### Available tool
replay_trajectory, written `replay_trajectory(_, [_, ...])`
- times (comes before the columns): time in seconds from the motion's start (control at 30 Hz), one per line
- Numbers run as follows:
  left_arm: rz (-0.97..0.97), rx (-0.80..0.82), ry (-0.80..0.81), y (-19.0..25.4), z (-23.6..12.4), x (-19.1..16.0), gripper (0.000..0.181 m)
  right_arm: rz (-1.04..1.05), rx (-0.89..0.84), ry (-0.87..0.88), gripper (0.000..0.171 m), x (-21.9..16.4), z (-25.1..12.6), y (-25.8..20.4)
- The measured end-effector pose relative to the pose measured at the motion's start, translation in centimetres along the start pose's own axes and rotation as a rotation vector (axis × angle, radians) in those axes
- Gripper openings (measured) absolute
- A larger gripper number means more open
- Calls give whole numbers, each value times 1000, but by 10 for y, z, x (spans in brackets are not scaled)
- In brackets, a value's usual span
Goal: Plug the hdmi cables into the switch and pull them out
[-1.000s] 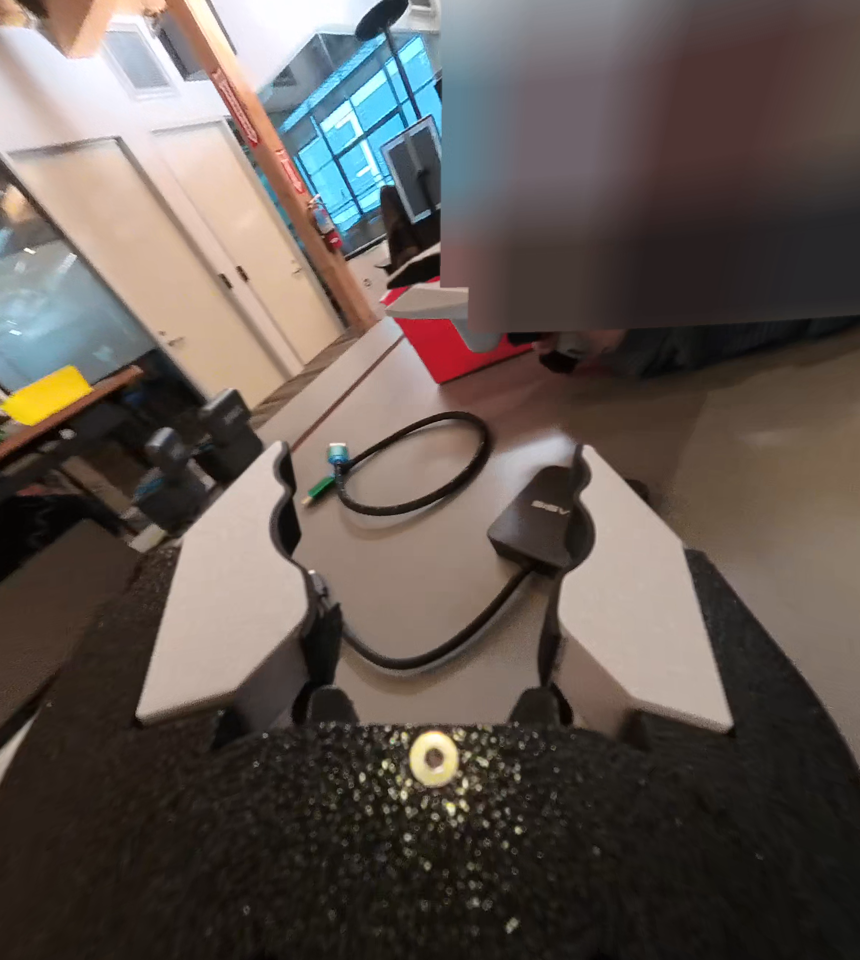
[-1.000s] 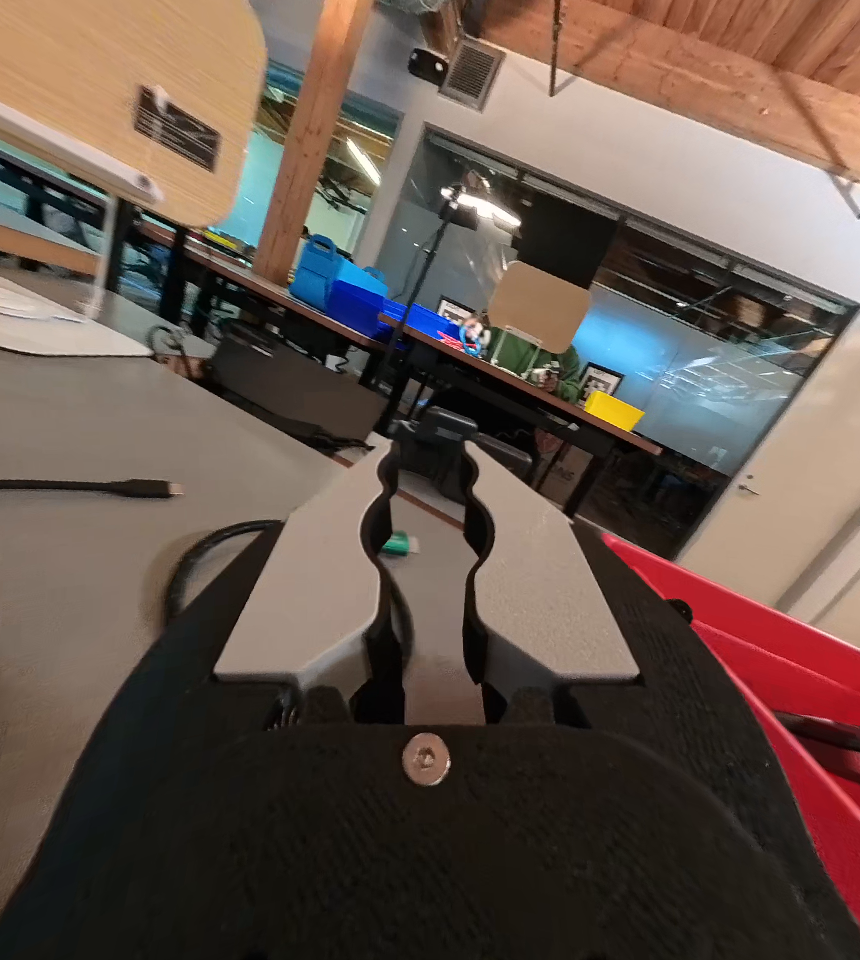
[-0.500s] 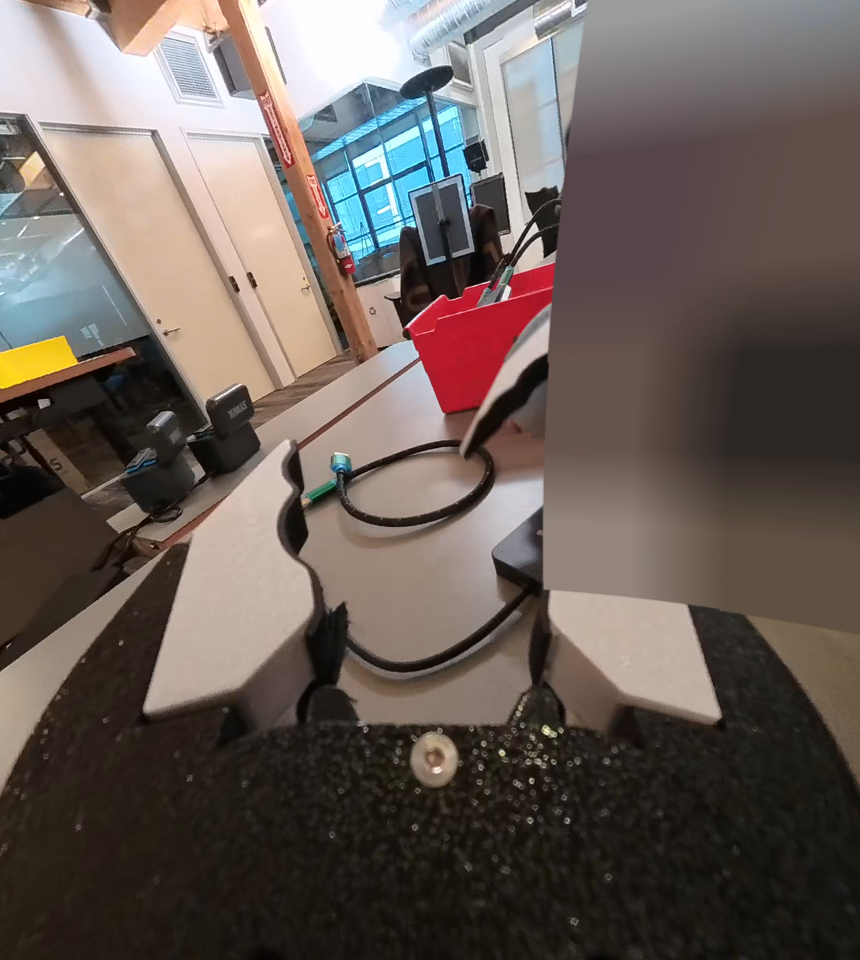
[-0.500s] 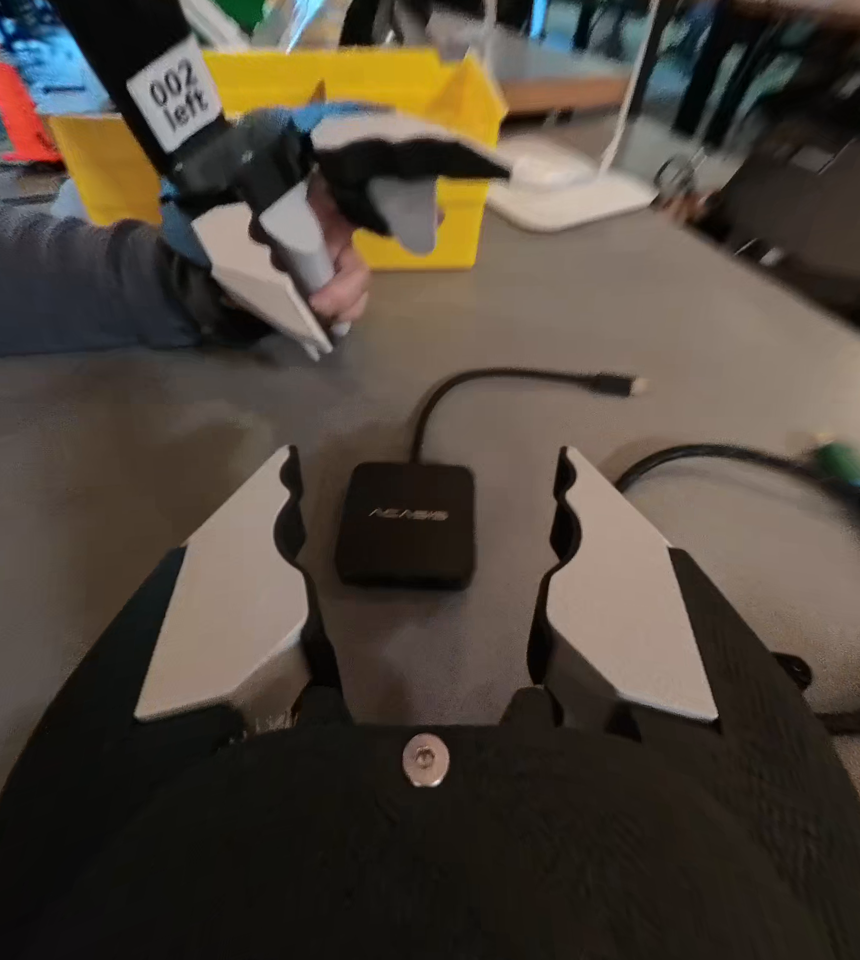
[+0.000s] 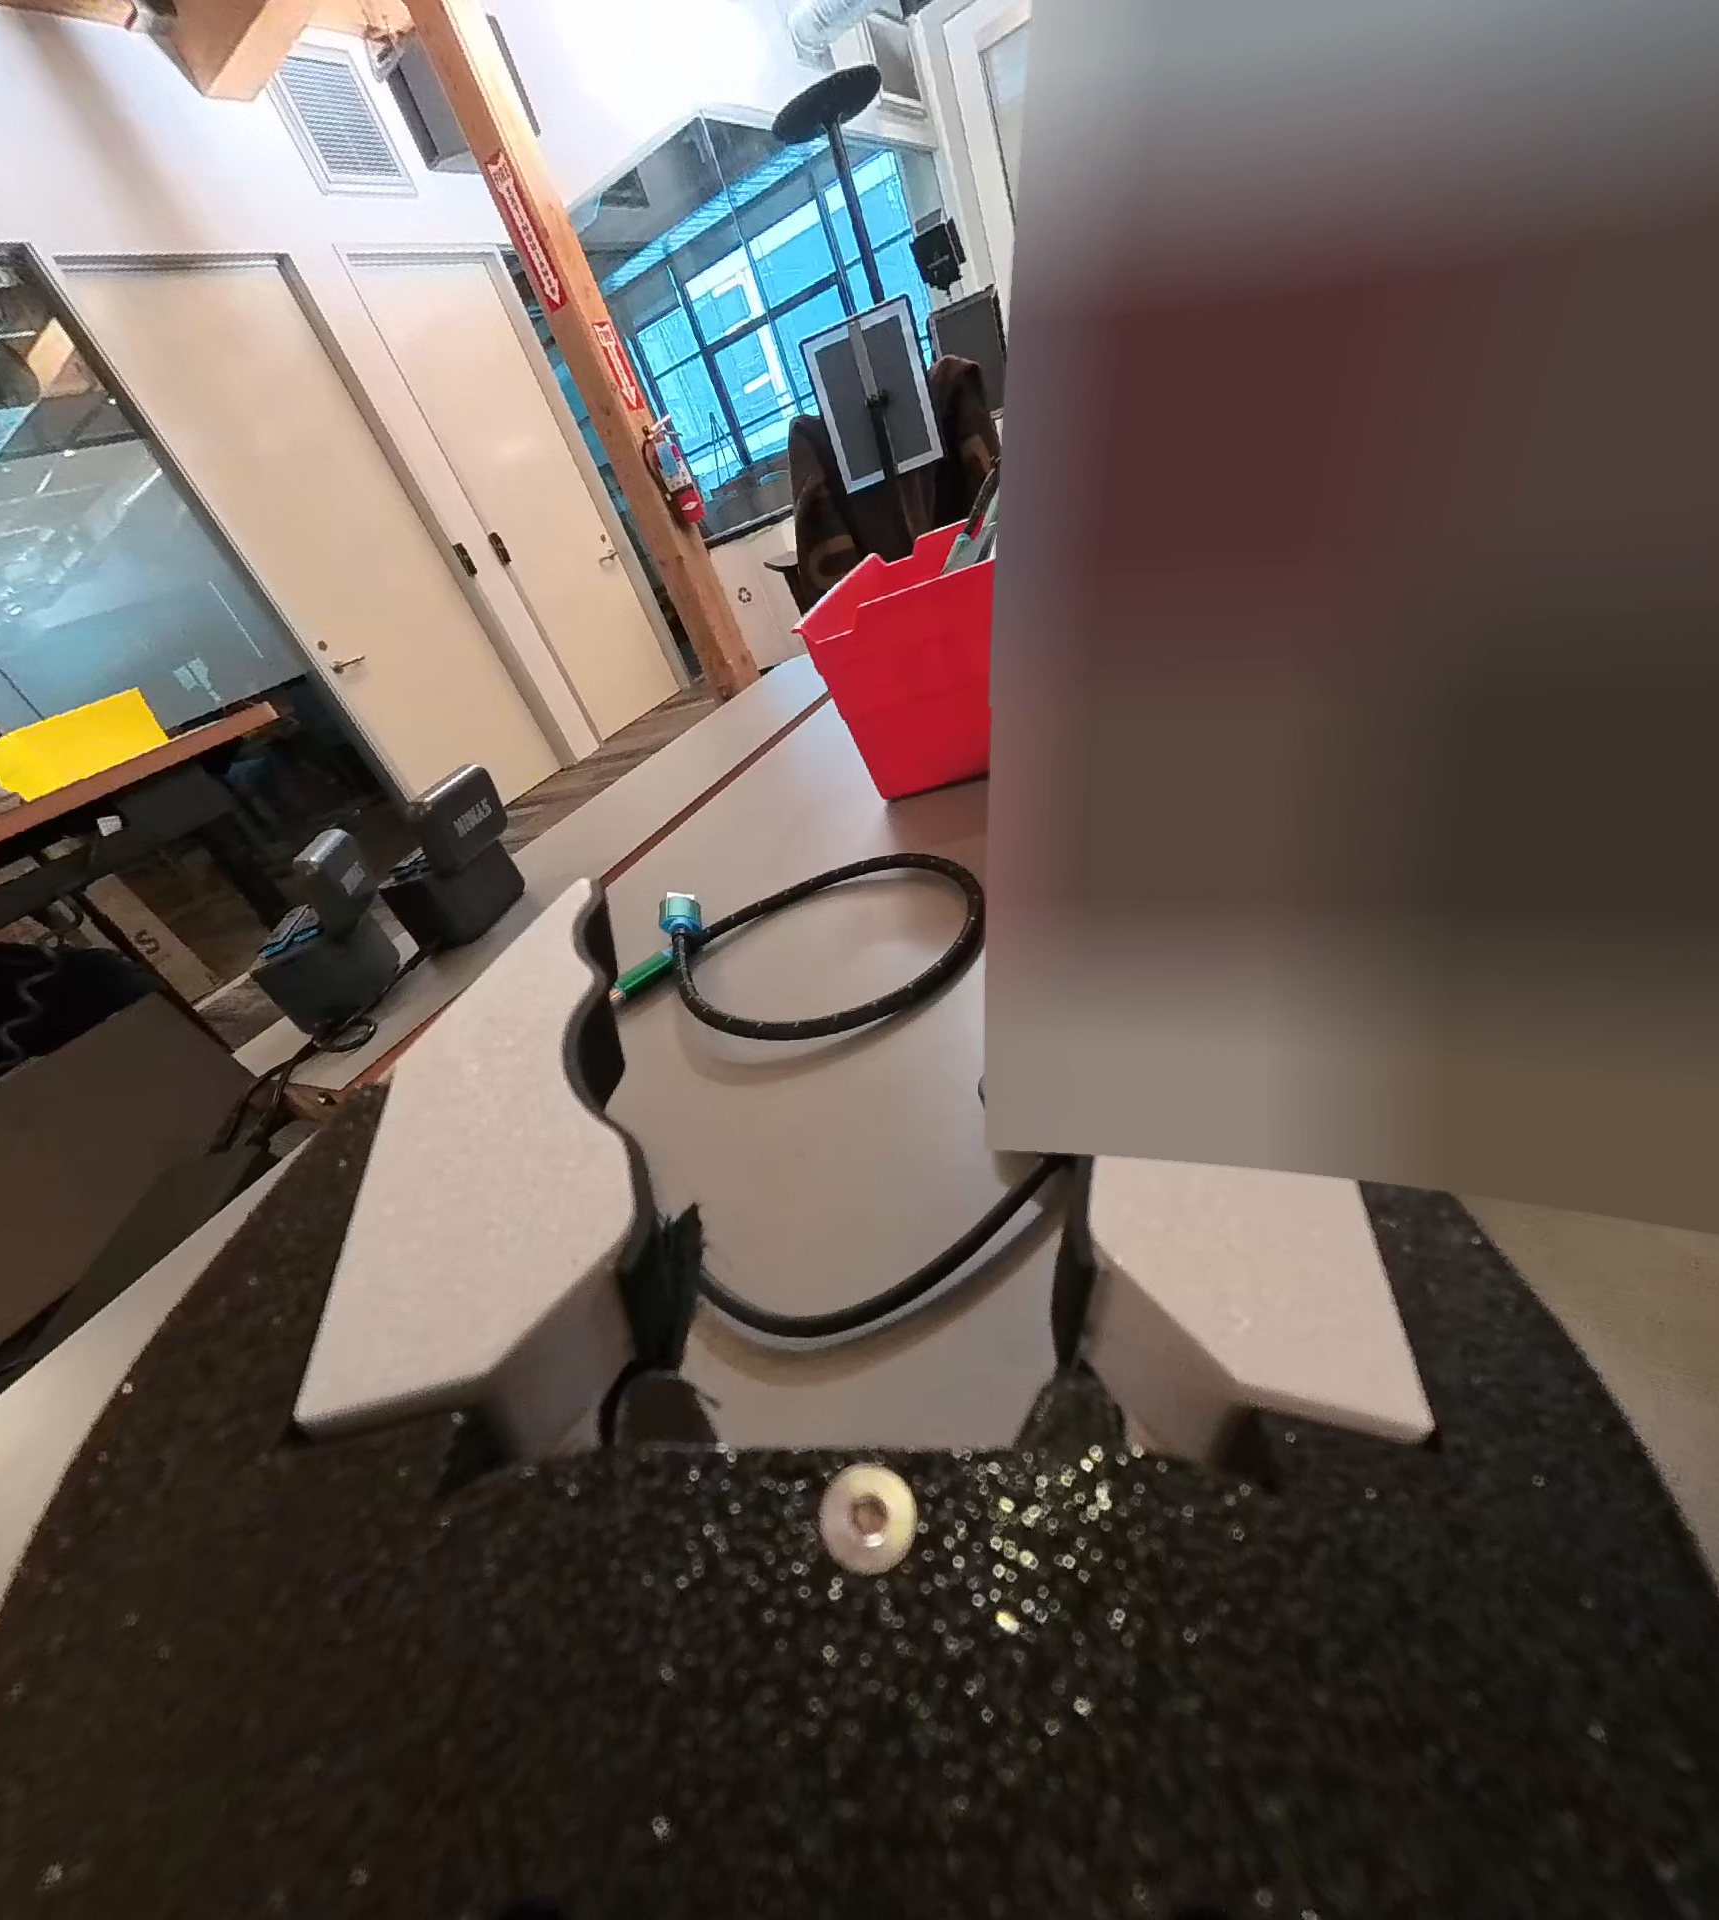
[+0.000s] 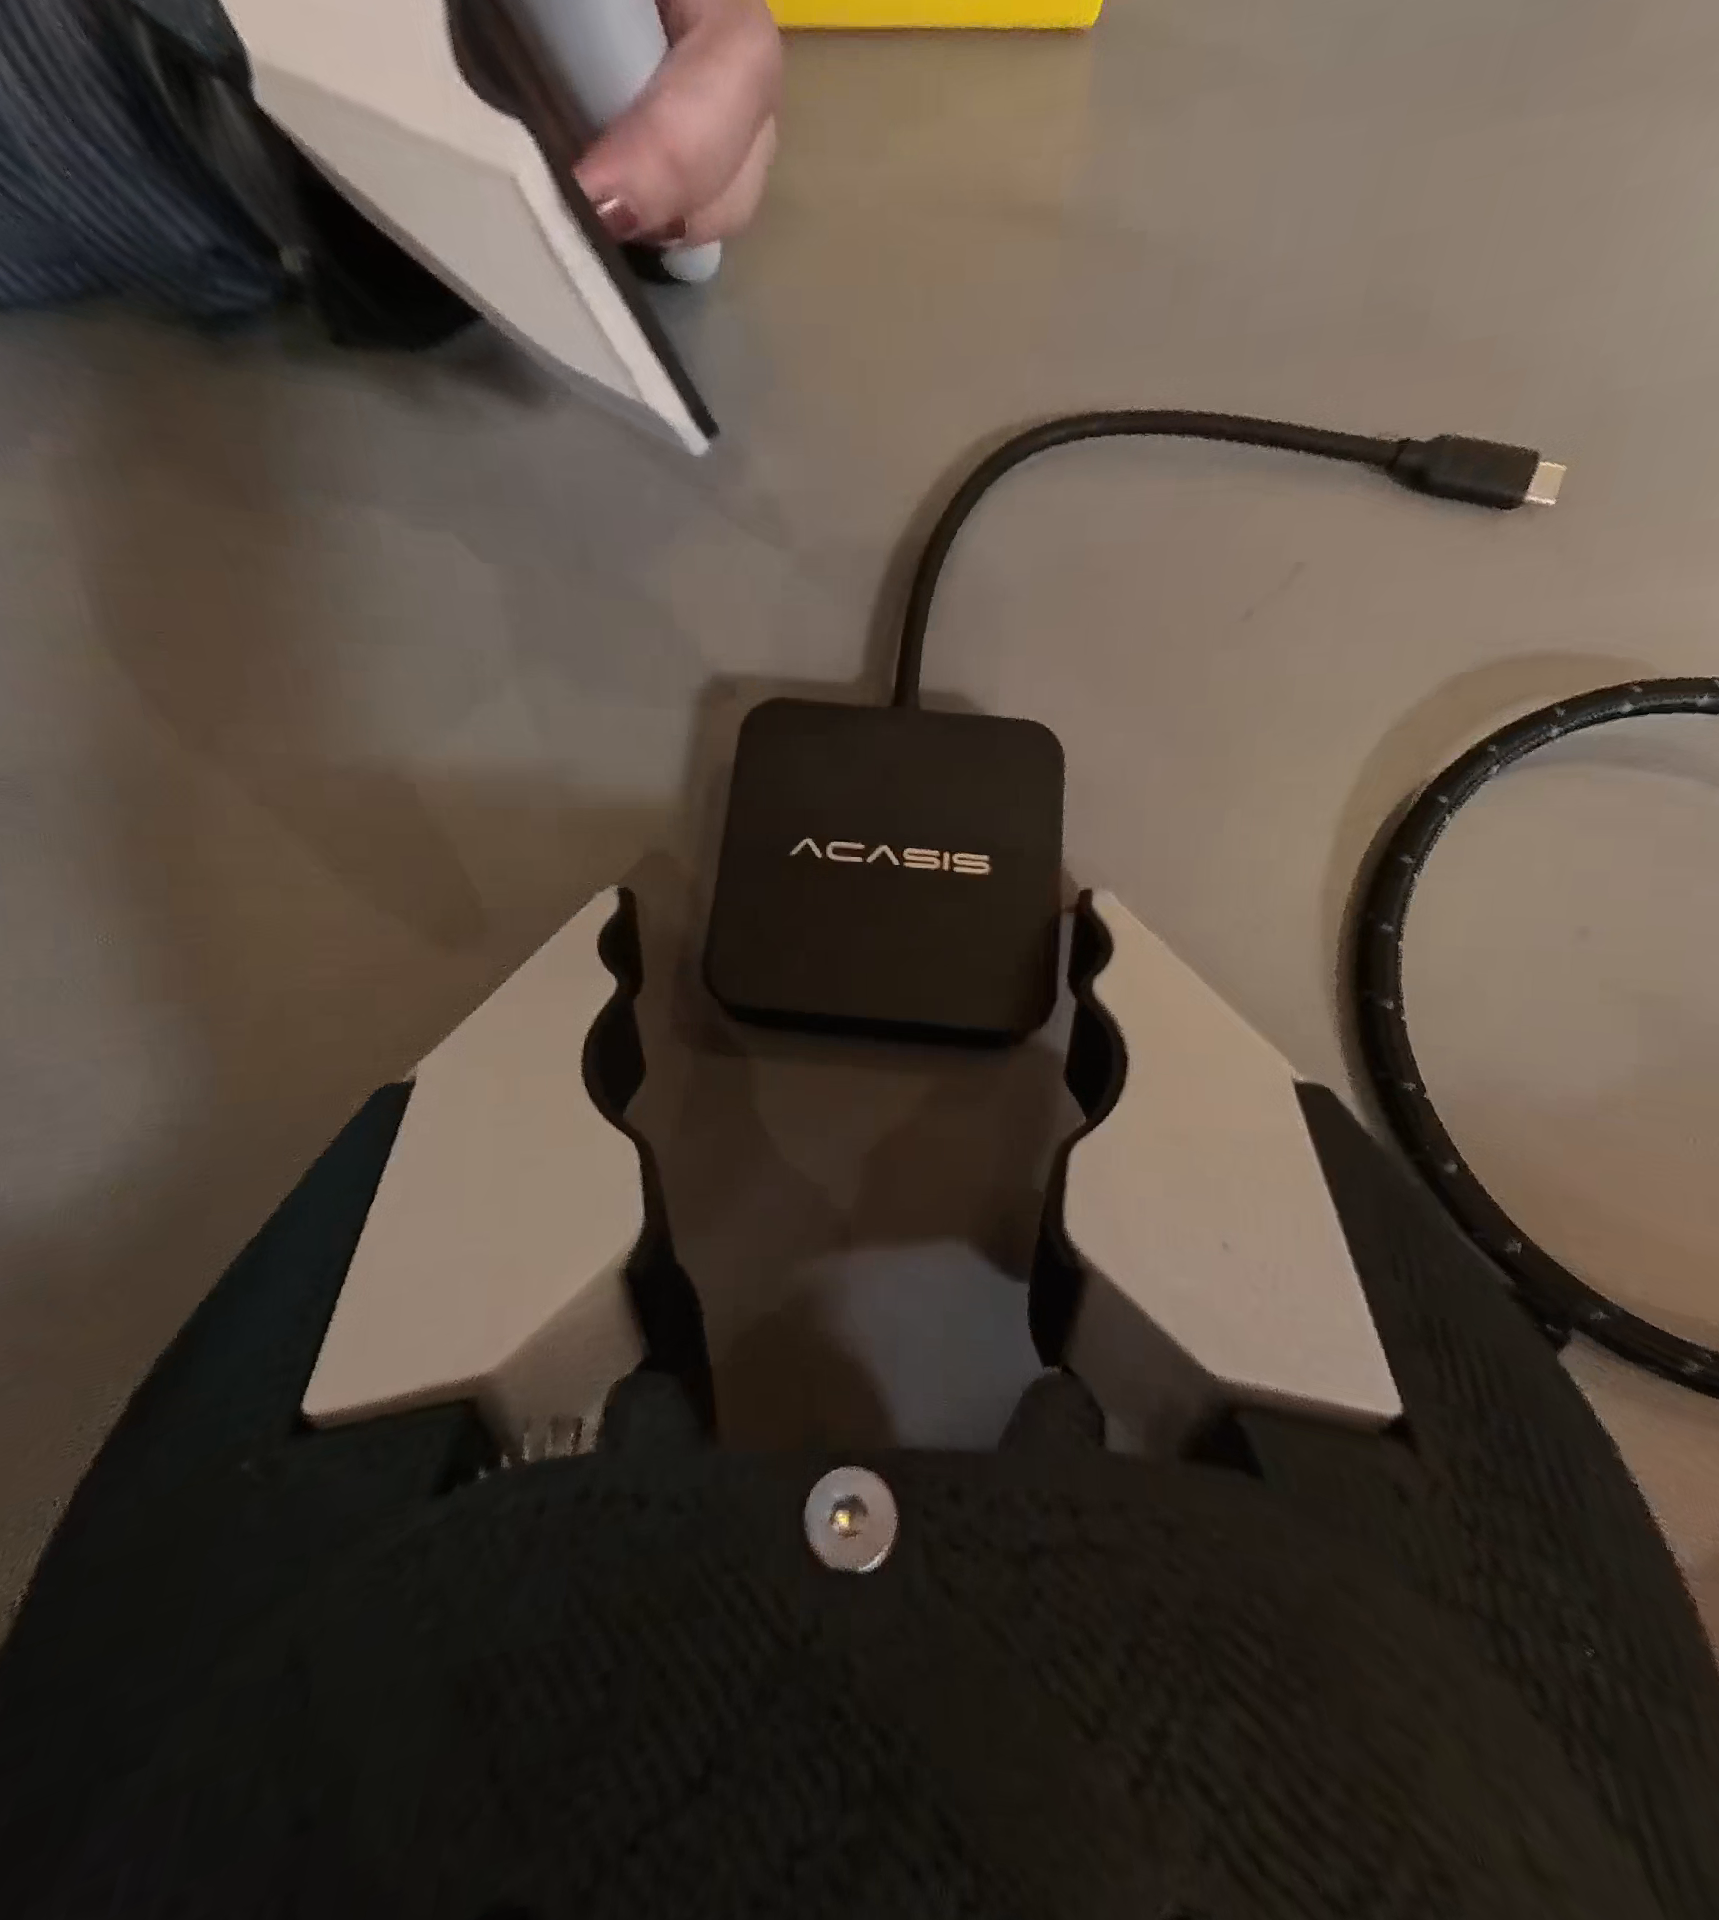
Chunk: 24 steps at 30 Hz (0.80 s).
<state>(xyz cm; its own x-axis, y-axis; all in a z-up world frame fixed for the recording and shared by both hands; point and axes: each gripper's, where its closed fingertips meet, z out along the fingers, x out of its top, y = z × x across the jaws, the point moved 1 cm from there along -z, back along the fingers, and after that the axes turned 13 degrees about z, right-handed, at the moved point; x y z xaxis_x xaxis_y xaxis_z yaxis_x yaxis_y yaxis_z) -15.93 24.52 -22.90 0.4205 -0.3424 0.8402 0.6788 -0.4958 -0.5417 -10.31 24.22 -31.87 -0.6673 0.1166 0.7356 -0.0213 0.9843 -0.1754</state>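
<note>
The right claw (image 6: 860,997) is hanging over the grey tabletop (image 6: 211,727) with its two fingers spread wide and nothing held between them; the small black square switch (image 6: 886,868) is lying flat on the tabletop right in front of the tips, a little past them, with its own thin black lead (image 6: 1021,447) curling away to a small plug; the braided HDMI cable (image 5: 834,1013) is lying in a loop beside the switch, not plugged in, with its blue and green ends (image 5: 673,940) resting loose on the tabletop; the left claw (image 5: 834,1174) is also spread wide and holding nothing, low over the thin lead (image 5: 886,1314), though a blurred patch is hiding one fingertip; so the job looks like it is only starting, at the step of grabbing the switch; next the right claw probably needs to slide forward until the switch sits between its fingers, then squeeze its sides gently, so the other claw can go and pick up a cable end.
</note>
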Motion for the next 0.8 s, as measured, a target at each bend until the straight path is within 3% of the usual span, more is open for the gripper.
replay_trajectory(0.1, [15,-8,-4,2,1,0,92,-9,6,1,68,1,0,-3])
replay_trajectory(0.2, [52,-67,1,14,2,2,98,21,13,14,68,2,-1,-1])
replay_trajectory(0.4, [257,-164,-146,43,12,-17,107,316,180,124,67,17,-15,2])
replay_trajectory(0.63, [715,-87,-385,53,25,-39,60,511,298,180,67,28,-19,-2])
replay_trajectory(0.8, [971,6,-543,42,29,-54,42,545,354,187,66,32,-18,-11])
